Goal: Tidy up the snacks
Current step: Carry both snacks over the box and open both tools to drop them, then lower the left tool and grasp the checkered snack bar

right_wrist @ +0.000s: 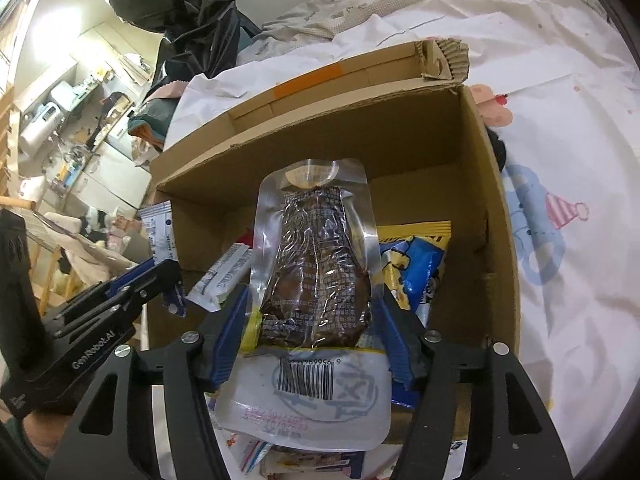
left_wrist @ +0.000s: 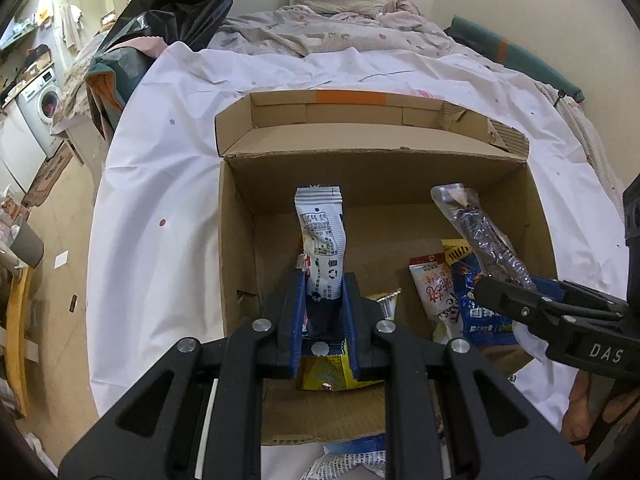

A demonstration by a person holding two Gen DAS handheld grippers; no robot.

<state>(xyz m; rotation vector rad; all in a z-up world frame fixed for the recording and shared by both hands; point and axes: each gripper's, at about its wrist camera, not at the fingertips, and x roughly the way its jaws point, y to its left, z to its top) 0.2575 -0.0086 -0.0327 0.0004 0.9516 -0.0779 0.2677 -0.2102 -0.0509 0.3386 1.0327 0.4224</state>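
The right claw (right_wrist: 312, 320) says "DAS"; the left claw (left_wrist: 323, 300) says "GenRobot.AI". Left pinches a white packet (left_wrist: 322, 236) tight over the cardboard box (left_wrist: 240, 240). Right, half open, touches a clear pouch (right_wrist: 316, 264).

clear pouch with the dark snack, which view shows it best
The right wrist view: the clear pouch fills the centre, flat-on, barcode visible, between the right gripper fingers. The left wrist view shows it edge-on at the right.

You see even, soft indoor light; the box (left_wrist: 384, 184) inside is shadowed ahead of the tongs, glare sits on the clear pouch (right_wrist: 316, 264), and edges bend darkly.
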